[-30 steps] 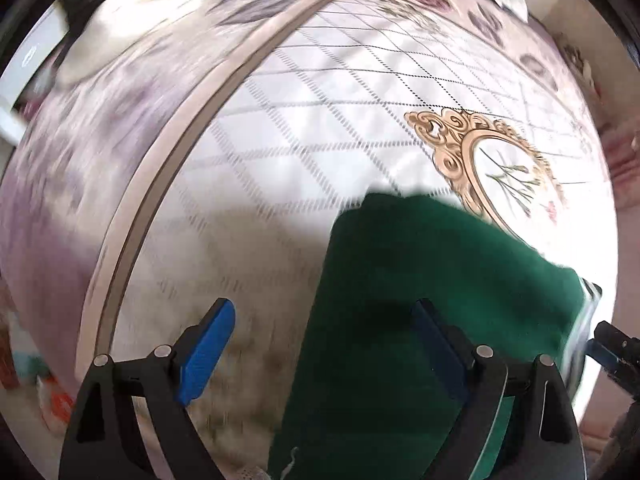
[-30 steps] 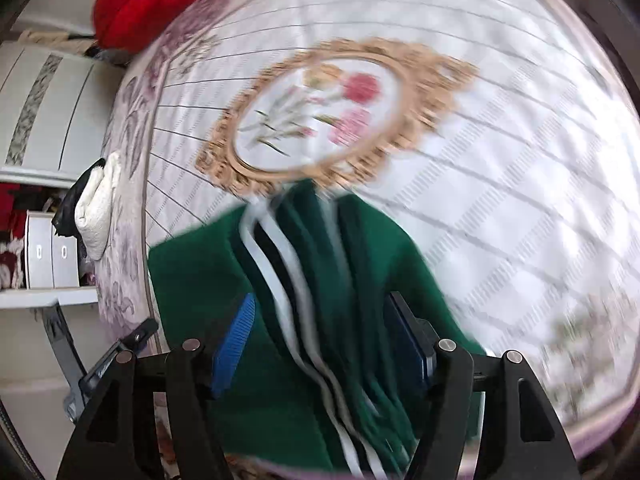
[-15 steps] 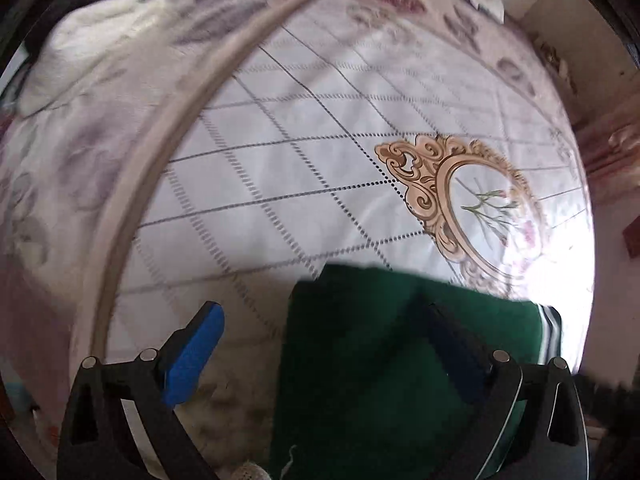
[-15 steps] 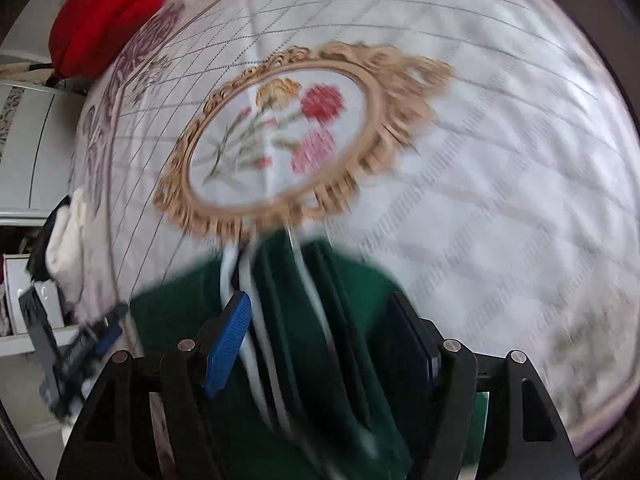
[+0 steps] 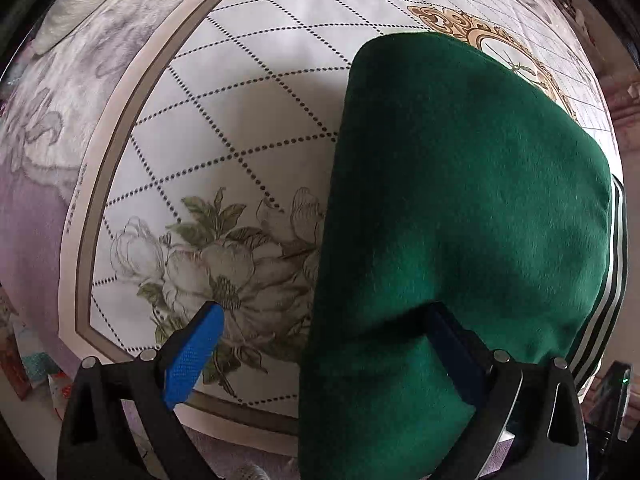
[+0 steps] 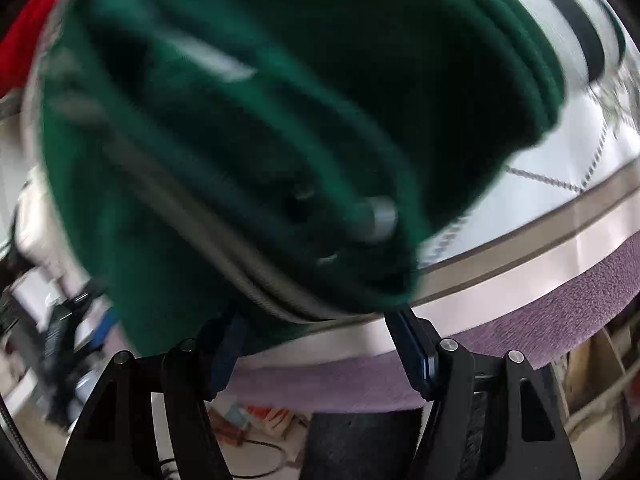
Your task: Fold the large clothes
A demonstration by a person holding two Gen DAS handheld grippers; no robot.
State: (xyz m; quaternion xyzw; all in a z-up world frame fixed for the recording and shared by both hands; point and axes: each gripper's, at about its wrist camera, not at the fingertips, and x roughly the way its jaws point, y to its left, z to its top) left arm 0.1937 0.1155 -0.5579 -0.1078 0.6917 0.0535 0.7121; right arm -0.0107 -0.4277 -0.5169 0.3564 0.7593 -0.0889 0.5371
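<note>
The folded green garment (image 5: 460,200) lies on the patterned bedspread (image 5: 240,120), white stripes (image 5: 616,240) showing at its right edge. My left gripper (image 5: 324,354) is wide open above its left edge: one pad hangs over the bedspread and the other rests against the green cloth. In the blurred right wrist view the green garment (image 6: 280,120) fills the upper frame as a thick stack of layers with a grey zipper line (image 6: 240,264). My right gripper (image 6: 316,336) has the stack's near edge between its pads, and both tips meet the cloth.
A gold-framed medallion (image 5: 500,48) is printed on the bedspread just beyond the garment. The purple border (image 6: 520,320) marks the bed's near edge, with floor clutter below. A red cloth (image 6: 24,32) lies at the far side.
The left jaws widened and the camera dropped closer, so the garment now fills the right half. The right view swung from the medallion to the bed's edge, with the garment staying between its fingers.
</note>
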